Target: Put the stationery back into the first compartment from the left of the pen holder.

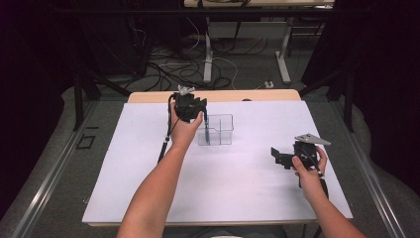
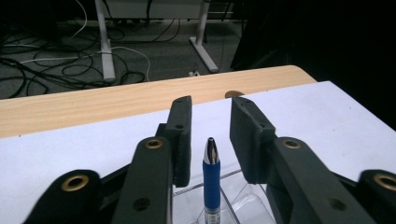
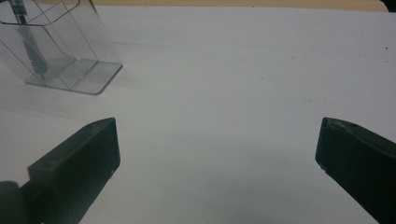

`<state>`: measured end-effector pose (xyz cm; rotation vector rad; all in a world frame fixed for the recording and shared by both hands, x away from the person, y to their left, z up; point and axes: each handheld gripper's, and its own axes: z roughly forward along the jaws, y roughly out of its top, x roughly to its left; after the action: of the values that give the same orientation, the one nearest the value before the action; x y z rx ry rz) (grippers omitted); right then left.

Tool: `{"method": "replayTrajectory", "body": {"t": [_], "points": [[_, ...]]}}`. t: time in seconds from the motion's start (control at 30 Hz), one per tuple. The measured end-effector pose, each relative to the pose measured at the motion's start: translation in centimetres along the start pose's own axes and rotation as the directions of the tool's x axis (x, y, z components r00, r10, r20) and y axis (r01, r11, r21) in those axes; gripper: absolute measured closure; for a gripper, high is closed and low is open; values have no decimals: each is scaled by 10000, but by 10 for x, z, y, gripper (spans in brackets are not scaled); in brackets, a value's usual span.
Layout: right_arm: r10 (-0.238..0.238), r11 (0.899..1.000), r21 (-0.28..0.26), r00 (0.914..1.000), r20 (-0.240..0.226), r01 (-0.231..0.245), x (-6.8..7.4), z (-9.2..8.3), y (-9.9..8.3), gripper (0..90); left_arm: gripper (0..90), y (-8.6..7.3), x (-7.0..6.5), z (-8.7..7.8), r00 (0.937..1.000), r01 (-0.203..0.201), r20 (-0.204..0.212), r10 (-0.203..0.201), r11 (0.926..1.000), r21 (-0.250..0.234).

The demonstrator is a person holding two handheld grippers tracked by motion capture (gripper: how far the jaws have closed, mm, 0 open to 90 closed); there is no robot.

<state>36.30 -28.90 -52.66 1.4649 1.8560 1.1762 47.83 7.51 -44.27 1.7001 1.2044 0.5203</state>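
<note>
Both grippers [image 2: 210, 128] [image 3: 217, 154] gape; pen [image 2: 211, 184] stands untouched in organizer [image 1: 216, 130].

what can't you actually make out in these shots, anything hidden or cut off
- Pen: in the left gripper view its lower end is cut off by the bottom edge, so how it sits in the clear organizer can't be told.
- Organizer in the right gripper view: its upper left part runs off the frame.
- Left gripper: in the high view the hand covers its jaws.
- Floor cables in the high view: too dark and tangled to trace.
</note>
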Motion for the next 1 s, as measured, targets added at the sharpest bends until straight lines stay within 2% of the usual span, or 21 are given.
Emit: {"method": "replayTrajectory", "body": {"t": [0.13, 0.3, 0.5, 0.57, 0.77, 1.0], "points": [[-13, 10000, 47, 10000, 5, 13, 0, 0, 0, 0, 663, 0, 0, -6, 9999, 68, 93, -68, 10000, 10], [-47, 10000, 12, 10000, 40, 47, 0, -1, 1, 0, 597, 2, 0, -13, 9998, -43, 168, 44, 10000, -88], [-35, 10000, 23, 10000, -2, 35, 1, -1, 1, 0, 515, 5, -3, -22, 9985, -411, 357, 423, 9985, -351], [-187, 9998, 3, 9998, -16, 187, 0, 0, 1, 0, 484, 6, -5, -24, 9979, -499, 405, 513, 9981, -352], [-129, 9999, 25, 9999, -12, 129, 0, 0, 1, 0, 394, 9, -8, -29, 9957, -714, 551, 738, 9965, -439], [-75, 10000, 63, 10000, -1, 75, 0, 0, 1, 0, 261, 11, -12, -37, 9922, -1194, 277, 1212, 9912, -579]]}}
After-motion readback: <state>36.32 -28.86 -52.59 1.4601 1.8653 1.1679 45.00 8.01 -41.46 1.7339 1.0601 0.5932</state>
